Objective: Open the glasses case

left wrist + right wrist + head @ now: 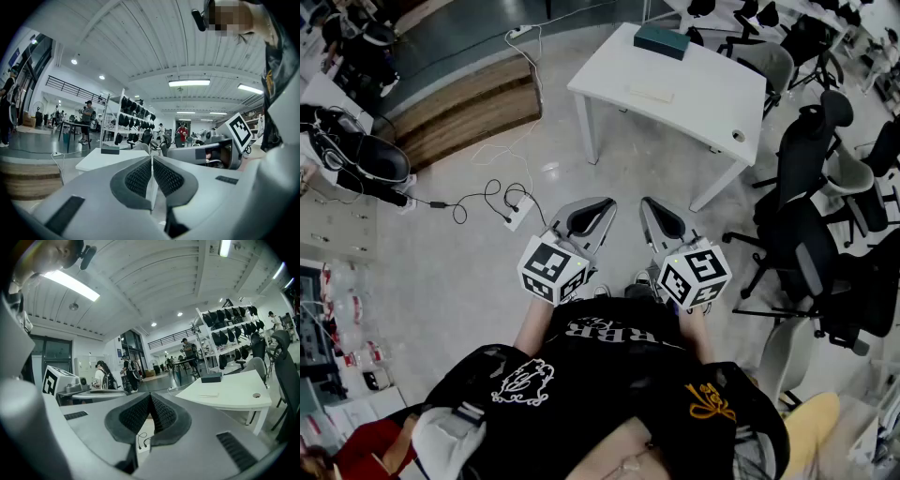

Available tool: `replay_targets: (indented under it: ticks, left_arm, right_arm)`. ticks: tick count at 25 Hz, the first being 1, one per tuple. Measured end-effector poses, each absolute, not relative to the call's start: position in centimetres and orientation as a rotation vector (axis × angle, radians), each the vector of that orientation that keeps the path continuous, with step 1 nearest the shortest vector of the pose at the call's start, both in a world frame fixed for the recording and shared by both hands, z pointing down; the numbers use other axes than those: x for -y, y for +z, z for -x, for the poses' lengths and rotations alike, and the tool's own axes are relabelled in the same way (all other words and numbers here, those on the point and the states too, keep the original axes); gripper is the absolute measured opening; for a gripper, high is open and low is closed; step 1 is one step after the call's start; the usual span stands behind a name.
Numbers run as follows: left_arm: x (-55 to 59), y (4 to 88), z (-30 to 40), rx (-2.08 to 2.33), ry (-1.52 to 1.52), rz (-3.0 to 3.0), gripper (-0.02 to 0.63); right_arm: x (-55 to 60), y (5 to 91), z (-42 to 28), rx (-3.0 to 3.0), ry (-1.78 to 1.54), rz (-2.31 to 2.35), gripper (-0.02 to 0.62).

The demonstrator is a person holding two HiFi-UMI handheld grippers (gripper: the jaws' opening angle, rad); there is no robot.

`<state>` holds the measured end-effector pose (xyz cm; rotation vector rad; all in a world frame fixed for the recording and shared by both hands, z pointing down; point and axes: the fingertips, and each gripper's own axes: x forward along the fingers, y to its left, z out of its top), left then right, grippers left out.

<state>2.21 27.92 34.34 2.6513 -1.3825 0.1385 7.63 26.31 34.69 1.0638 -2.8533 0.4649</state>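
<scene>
A dark teal, box-shaped case (661, 40) lies at the far end of a white table (694, 94) ahead of me. It also shows in the left gripper view as the case (110, 150) and in the right gripper view as the case (211, 378). My left gripper (600, 206) and right gripper (651, 204) are held side by side over the floor, well short of the table. Both are shut with nothing between the pads, as the left gripper (151, 158) and right gripper (150, 395) show up close.
A flat pale item (652, 94) lies mid-table, and a round grommet (738, 136) is near the table's right corner. Black office chairs (811, 187) crowd the right side. A power strip with cables (517, 208) lies on the floor at left, beside a wooden step (469, 108).
</scene>
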Motion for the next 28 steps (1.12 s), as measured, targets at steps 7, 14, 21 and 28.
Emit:
replay_targets:
  ticks: [7,14,21,28]
  left_arm:
    - [-28.6,34.6,-1.5,1.371,0.138,-2.639,0.028]
    - [-28.7,34.9,-0.7,1.351,0.141,-2.632,0.028]
    - [-29.4,35.7,0.5,1.320,0.140,-2.635,0.028]
    - [-29.4,36.9,0.7,1.268,0.133,-2.621,0.028]
  right_arm:
    - [-27.0,35.0,-6.7,2.843,0.481,-1.058,0.014]
    - [-27.2,34.6,-6.2,2.897,0.618,-1.070,0.014]
    - [-27.8,35.5,-5.5,2.848,0.602,-1.134,0.014]
    - [-28.5,37.1,-5.6,2.772,0.608,-1.167,0.014]
